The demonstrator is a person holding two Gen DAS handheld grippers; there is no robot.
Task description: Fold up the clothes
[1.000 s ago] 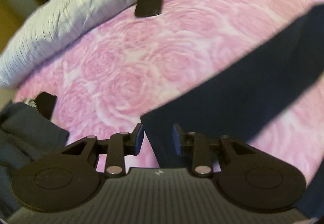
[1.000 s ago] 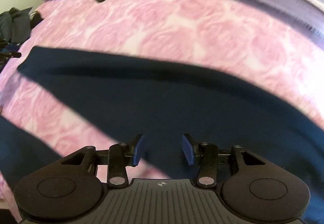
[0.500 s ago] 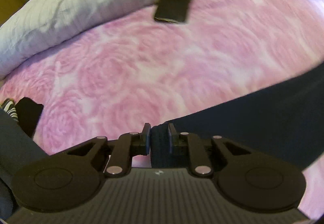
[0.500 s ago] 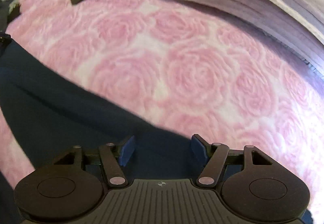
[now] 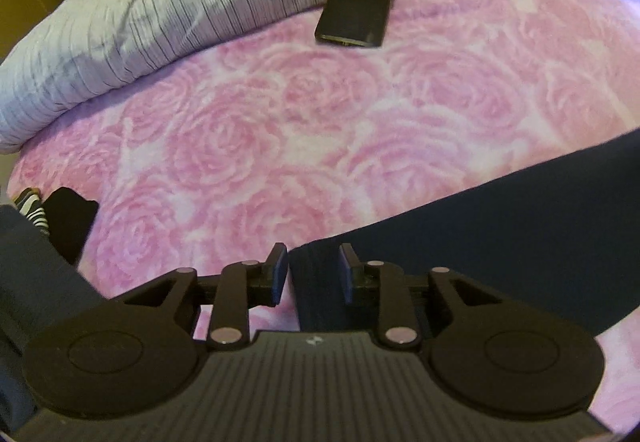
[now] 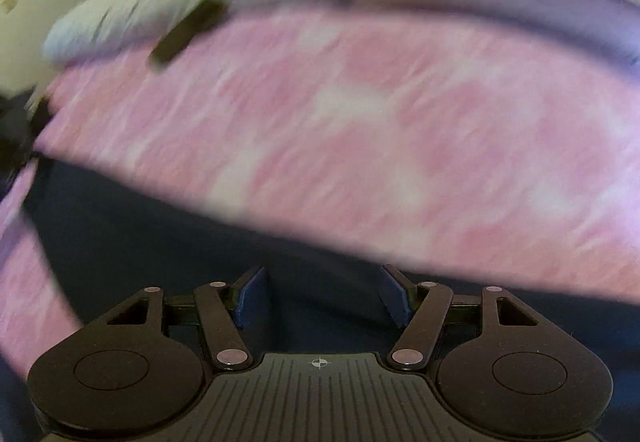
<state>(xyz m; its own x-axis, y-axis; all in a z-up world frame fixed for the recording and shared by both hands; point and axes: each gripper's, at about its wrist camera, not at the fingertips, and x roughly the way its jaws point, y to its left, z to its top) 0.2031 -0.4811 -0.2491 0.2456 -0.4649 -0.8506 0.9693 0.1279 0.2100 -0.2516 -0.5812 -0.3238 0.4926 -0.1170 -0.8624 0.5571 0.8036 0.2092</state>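
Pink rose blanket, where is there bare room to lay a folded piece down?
The widest bare patch of the pink rose blanket lies between the phone and grey quilt above and the navy garment below. The lower left edge is crowded with a clothes pile.

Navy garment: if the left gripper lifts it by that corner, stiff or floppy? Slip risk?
Probably floppy: the navy garment lies flat and follows the pink bedspread, so it should drape and trail. Likely light, since it looks thin at the edge. Slip seems possible: the left gripper is open around just a narrow corner, so a deeper bite may hold better.
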